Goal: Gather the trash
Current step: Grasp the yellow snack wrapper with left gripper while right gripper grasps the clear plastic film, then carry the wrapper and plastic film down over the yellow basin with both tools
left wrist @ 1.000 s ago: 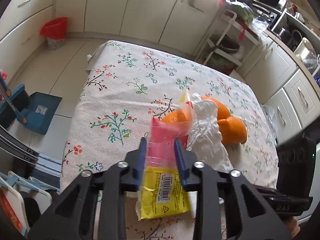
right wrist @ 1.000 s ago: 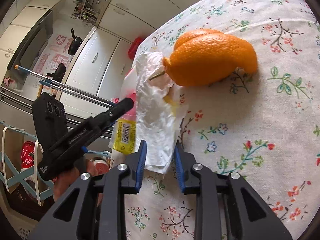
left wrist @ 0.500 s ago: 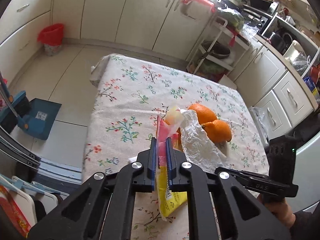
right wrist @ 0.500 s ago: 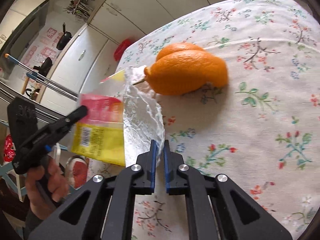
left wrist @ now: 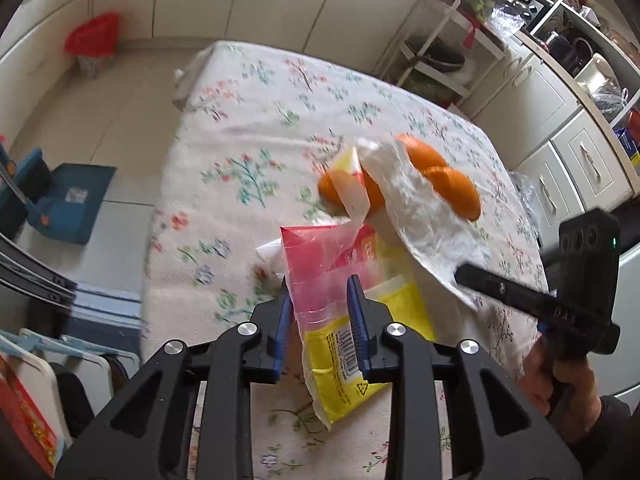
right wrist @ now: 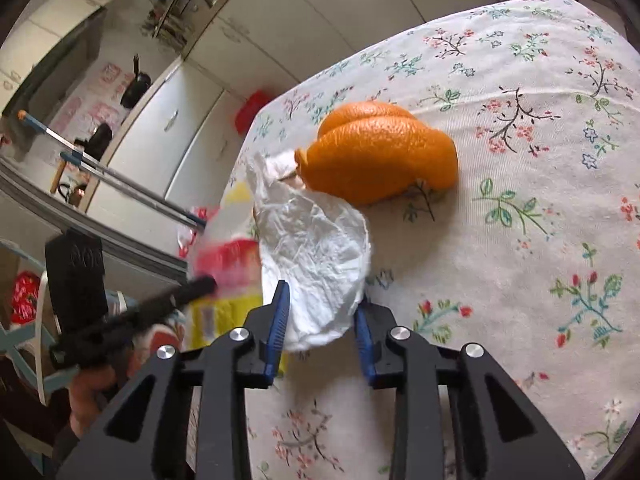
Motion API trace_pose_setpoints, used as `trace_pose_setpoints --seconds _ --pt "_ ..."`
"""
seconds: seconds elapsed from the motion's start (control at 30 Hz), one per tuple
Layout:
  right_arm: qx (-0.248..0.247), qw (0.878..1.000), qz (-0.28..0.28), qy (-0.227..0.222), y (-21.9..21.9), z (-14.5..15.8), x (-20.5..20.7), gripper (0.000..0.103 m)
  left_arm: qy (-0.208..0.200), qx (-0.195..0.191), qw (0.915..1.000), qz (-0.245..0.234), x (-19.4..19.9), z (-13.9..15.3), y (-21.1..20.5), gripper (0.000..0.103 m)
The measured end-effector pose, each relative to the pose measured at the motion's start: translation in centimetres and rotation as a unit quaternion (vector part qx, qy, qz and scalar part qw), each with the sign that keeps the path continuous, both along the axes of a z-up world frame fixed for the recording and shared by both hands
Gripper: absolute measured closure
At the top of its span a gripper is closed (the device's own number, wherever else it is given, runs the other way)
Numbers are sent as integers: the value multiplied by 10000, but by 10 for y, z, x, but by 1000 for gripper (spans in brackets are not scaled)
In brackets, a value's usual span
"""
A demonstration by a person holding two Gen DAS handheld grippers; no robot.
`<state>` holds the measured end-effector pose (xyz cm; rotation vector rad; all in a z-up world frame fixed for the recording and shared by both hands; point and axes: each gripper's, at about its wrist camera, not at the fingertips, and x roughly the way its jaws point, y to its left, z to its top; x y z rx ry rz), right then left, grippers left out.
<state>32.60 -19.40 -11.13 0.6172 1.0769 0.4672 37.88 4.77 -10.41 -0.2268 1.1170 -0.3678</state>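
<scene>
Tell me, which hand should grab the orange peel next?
Right, probably. The right hand-held gripper points straight at the orange peel, just past the white plastic between its just-opened jaws. The left hand-held gripper, jaws also just opening, has the yellow-red wrapper between them and sits farther off.

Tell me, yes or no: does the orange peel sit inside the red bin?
No. The orange peel lies on the floral tablecloth beside the crumpled white bag, while the red bin stands on the floor.

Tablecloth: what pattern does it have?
White tablecloth with small red, green and blue floral sprigs; clearest in the right wrist view.
</scene>
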Motion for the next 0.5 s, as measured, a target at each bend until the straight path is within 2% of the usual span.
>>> trace_pose_setpoints --seconds 0.07,0.1,0.13,0.2,0.23,0.5 --pt "44 10000 -15 10 3 -1 3 73 -1 30 9999 -99 -3 -2 -6 78" --pt "47 10000 10 -1 5 -1 4 77 7 15 9999 -137 -3 -3 -8 79" --pt "45 10000 39 -19 8 -1 4 89 3 -31 9998 -182 -4 -3 -10 81" --pt "-49 9998 139 -90 14 2 2 97 -44 -41 9997 -230 -5 0 -11 92" --pt "-103 9997 172 -160 15 5 1 99 -95 -58 9996 -241 -6 4 -11 93" --pt "-336 9966 230 -714 7 32 -18 99 -527 -435 9973 -272 -21 42 -2 95"
